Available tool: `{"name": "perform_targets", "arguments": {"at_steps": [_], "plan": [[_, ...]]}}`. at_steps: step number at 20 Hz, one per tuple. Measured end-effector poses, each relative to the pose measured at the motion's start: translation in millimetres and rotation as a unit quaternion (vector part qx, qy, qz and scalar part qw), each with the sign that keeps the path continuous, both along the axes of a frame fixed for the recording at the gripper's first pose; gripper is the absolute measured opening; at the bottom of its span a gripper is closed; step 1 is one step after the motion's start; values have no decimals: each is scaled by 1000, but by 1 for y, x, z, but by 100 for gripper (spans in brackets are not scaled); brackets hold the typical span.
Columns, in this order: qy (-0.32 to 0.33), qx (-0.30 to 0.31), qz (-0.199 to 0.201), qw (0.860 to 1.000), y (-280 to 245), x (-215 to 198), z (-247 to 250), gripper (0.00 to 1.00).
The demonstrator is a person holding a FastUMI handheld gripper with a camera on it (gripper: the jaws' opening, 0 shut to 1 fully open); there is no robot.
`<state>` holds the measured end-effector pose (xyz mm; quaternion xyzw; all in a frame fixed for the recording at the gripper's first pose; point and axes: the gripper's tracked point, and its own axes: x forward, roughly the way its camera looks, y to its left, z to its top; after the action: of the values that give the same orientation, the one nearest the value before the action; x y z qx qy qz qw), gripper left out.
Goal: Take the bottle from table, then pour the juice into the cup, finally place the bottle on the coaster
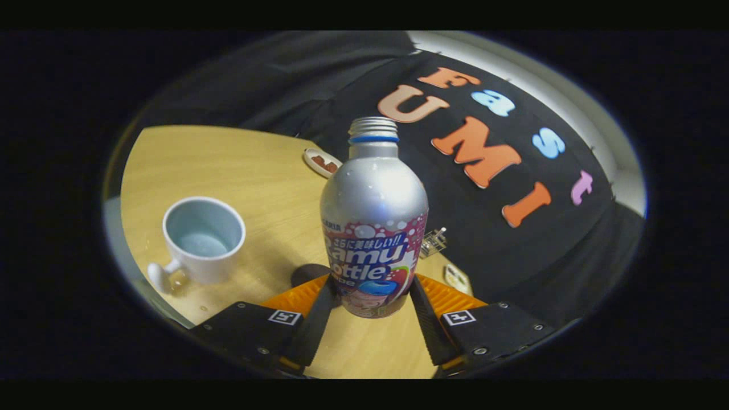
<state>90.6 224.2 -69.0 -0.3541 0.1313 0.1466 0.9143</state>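
Observation:
A silver metal bottle with a blue neck ring, an uncapped threaded mouth and a colourful label stands upright between my fingers. My gripper is shut on its lower labelled part, one finger pressing each side. A white cup with a pale blue inside and a handle stands on the wooden table, to the left of the bottle and beyond my left finger. A dark round coaster peeks out just behind the left fingertip, mostly hidden. I cannot tell whether the bottle's base touches the table.
A small oval dish with brown pieces sits at the table's far edge behind the bottle. A small clear object and a small flat item lie to the right of the bottle, near the table's edge and the black cloth wall.

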Motion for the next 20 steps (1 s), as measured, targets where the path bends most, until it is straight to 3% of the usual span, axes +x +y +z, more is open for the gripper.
{"name": "perform_targets", "arguments": {"at_steps": [4,7,14,20], "plan": [[54,175,-37,982,6,19,-13,75],[93,241,-61,964,10,29,-37,76],[113,253,-70,958,19,39,-67,76],[105,228,-61,966,25,35,-76,79]]}}
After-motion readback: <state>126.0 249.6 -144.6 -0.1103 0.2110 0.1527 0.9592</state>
